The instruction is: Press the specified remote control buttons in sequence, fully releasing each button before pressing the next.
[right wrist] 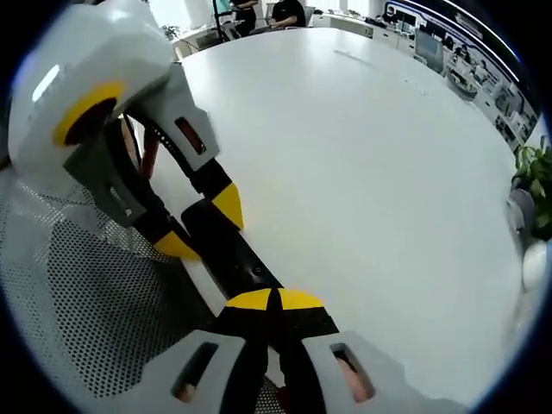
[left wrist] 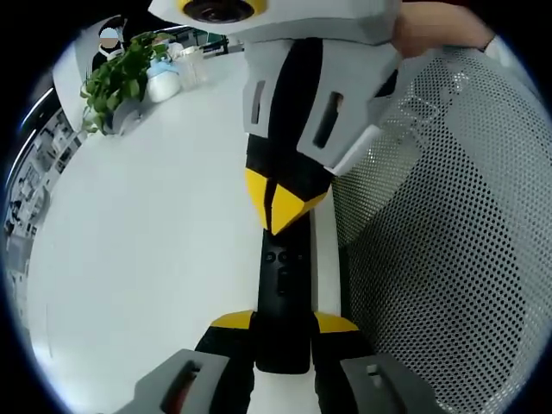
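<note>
The remote control, a slim black bar with small round buttons near its upper end, lies at the edge of the white table, just beside a perforated mesh chair back. In the left gripper view we see our left gripper with its yellow-tipped jaws standing on either side of the remote's lower end, closed against its sides and holding it. Our right gripper comes in from the top of that view, its two yellow tips drawn together into a single point that sits over the remote's button end; we cannot tell whether the point touches a button.

In the right gripper view we see the right gripper with jaws fully closed, tips meeting just above the remote control. Beyond it the left gripper clasps the far end of the remote between its tips. A leafy potted plant stands at the far side of the table, with small white items near it.
</note>
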`<control>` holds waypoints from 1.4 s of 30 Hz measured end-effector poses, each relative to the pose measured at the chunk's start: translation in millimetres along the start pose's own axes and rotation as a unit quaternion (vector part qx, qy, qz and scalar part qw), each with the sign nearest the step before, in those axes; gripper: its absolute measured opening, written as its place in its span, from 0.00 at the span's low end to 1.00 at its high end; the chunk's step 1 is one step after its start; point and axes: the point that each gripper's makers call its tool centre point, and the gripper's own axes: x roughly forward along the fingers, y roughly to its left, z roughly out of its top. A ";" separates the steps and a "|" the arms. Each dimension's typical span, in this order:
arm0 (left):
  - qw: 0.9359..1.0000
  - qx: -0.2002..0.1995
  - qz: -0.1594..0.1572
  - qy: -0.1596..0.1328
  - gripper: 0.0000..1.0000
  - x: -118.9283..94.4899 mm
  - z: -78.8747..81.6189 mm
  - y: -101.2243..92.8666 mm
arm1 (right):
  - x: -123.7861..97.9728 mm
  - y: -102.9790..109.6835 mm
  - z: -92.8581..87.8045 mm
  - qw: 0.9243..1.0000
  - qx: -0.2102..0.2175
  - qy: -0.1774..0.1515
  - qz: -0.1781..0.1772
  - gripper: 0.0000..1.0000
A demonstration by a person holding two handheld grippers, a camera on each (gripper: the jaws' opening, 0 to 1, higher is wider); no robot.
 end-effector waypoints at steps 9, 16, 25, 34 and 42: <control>1.000 0.000 -0.001 0.001 0.24 0.1 -0.1 0.3 | 0.1 -1.1 0.2 1.000 0.003 -0.010 0.003 0.00; 1.000 0.000 -0.001 0.001 0.24 0.3 0.0 0.6 | 0.8 1.0 0.7 0.999 -0.040 -0.014 -0.004 0.00; 1.000 -0.008 0.006 -0.005 0.24 0.5 0.6 0.7 | 0.2 -0.2 0.3 0.999 -0.034 -0.015 -0.013 0.00; 0.999 -0.025 0.017 -0.016 0.25 0.6 1.6 0.5 | -0.6 0.0 0.5 0.999 -0.027 -0.028 -0.012 0.00; 0.998 -0.044 0.033 -0.036 0.25 0.5 2.3 0.6 | -1.0 1.8 0.7 0.997 -0.055 -0.043 -0.027 0.00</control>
